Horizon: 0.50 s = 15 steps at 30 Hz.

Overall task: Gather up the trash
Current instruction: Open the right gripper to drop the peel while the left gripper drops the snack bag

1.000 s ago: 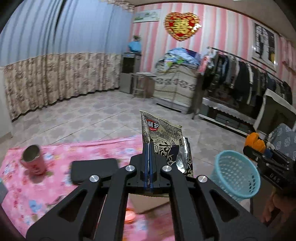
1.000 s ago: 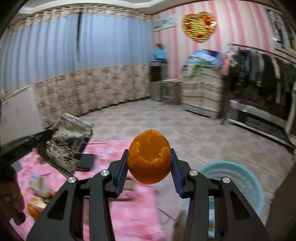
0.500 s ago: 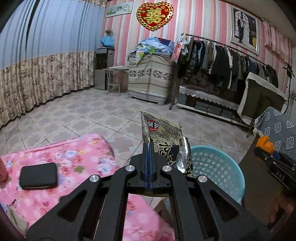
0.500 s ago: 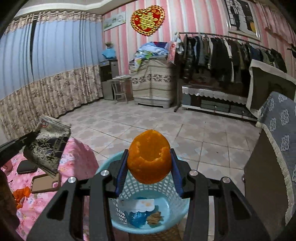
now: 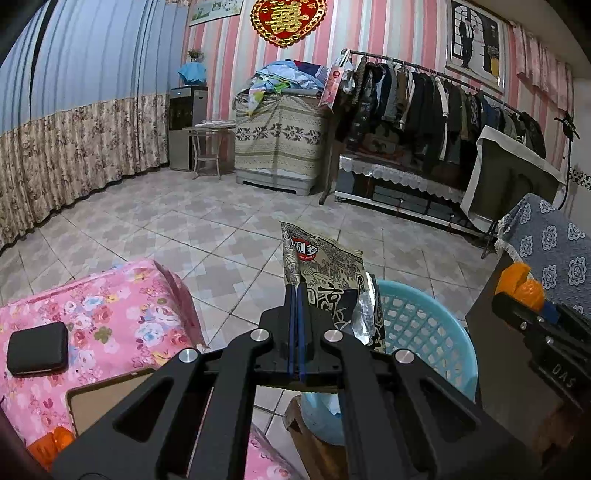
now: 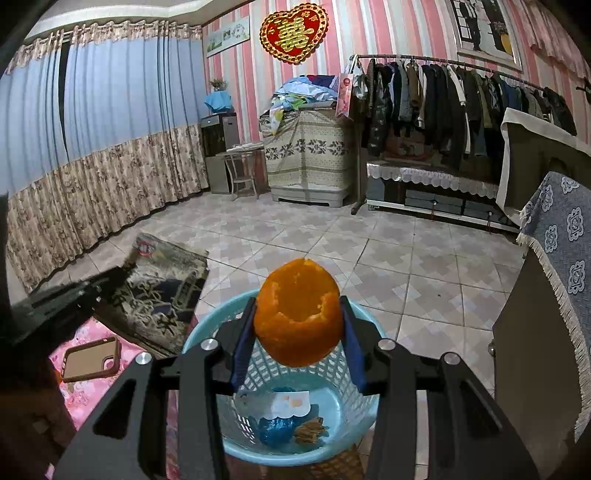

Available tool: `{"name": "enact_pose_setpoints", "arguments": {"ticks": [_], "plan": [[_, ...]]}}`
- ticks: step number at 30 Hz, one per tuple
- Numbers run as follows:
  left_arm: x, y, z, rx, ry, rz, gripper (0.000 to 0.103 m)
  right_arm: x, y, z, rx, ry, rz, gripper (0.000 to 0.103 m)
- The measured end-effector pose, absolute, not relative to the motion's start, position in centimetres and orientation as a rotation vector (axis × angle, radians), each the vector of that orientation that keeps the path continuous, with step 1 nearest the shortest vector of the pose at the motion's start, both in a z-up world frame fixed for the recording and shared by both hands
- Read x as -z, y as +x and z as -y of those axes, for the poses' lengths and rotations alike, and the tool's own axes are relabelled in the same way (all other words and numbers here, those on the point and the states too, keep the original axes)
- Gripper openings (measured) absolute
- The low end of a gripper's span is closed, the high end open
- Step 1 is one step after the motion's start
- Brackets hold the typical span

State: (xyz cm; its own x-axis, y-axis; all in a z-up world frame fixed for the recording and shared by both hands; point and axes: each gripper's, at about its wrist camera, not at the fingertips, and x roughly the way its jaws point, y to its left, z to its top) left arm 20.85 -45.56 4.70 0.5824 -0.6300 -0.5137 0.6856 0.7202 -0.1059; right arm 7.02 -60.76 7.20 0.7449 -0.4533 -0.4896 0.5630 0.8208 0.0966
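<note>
The left gripper (image 5: 296,295) was clenched on the edge of a light, crinkly snack bag (image 5: 325,273) beside the blue basket (image 6: 354,417); the right gripper (image 6: 297,328) clasped a hollow, crushable orange peel (image 6: 298,317) by its sides above that basket.

Lived-in room of a home, bedroom or living space. Pink-and-white striped wallpaper (image 6: 255,74) with a red-and-gold heart ornament (image 6: 294,31) and a framed wedding portrait (image 5: 474,44). Long blue curtains (image 6: 110,110) with a floral lower band. Open rail of coats and jackets (image 6: 461,96). A covered cabinet (image 6: 306,155) piled with folded bedding (image 6: 306,88). Water dispenser (image 6: 219,151) in the corner, small chair (image 6: 242,173) beside it. Patterned tile floor (image 6: 314,240). Pink floral cloth (image 5: 110,314) over a low surface, phone case (image 6: 90,358) on it. Turquoise basket (image 6: 365,417) with scraps inside.
</note>
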Motion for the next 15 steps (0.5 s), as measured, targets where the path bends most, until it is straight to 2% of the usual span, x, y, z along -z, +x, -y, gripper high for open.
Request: {"name": "enact_pose_setpoints", "arguments": {"ticks": [15], "plan": [[-4.1, 20.2, 47.6, 0.809, 0.114, -0.579, 0.000, -6.3, 7.2, 60.8, 0.554, 0.263, -0.484, 0.043]]}}
